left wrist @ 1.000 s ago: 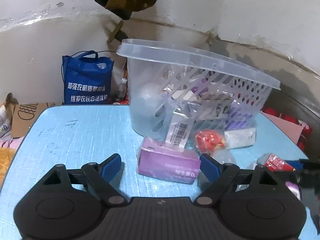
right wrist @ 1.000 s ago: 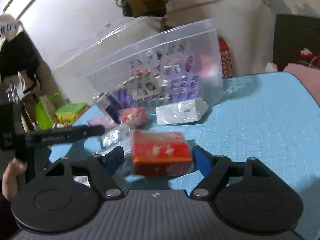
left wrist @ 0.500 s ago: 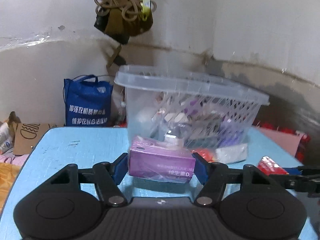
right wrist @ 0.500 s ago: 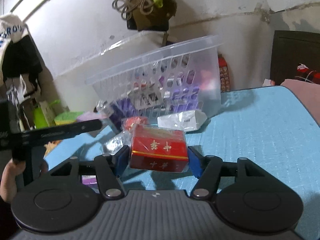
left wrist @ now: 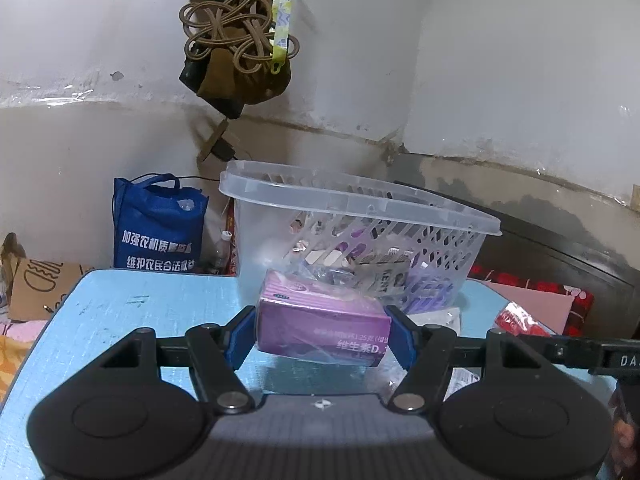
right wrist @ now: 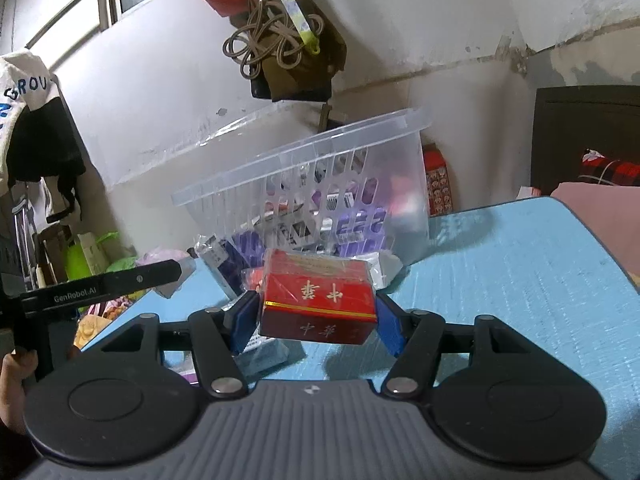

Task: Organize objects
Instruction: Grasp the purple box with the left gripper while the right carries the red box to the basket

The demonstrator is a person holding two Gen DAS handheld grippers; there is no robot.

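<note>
My left gripper (left wrist: 322,332) is shut on a purple box (left wrist: 320,326) wrapped in clear film, held a little above the light blue table (left wrist: 132,312). Behind it stands a clear plastic basket (left wrist: 352,200) with slotted walls and several packets inside. In the right wrist view my right gripper (right wrist: 318,316) is shut on a red box (right wrist: 318,300) with gold characters, lifted off the table (right wrist: 520,280). The same basket (right wrist: 304,184) stands behind it, with loose packets (right wrist: 224,264) at its foot.
A blue tote bag (left wrist: 158,230) and a cardboard piece (left wrist: 38,286) lie beyond the table's left edge. A bundle of cord and bags (left wrist: 240,44) hangs on the wall above the basket. A red packet (left wrist: 518,318) lies at the right. A hand (right wrist: 14,380) holds the other tool.
Both grippers closed on their boxes, purple on the left and red on the right, and lifted them slightly. Both views tilted upward, so the basket sits lower in frame.
</note>
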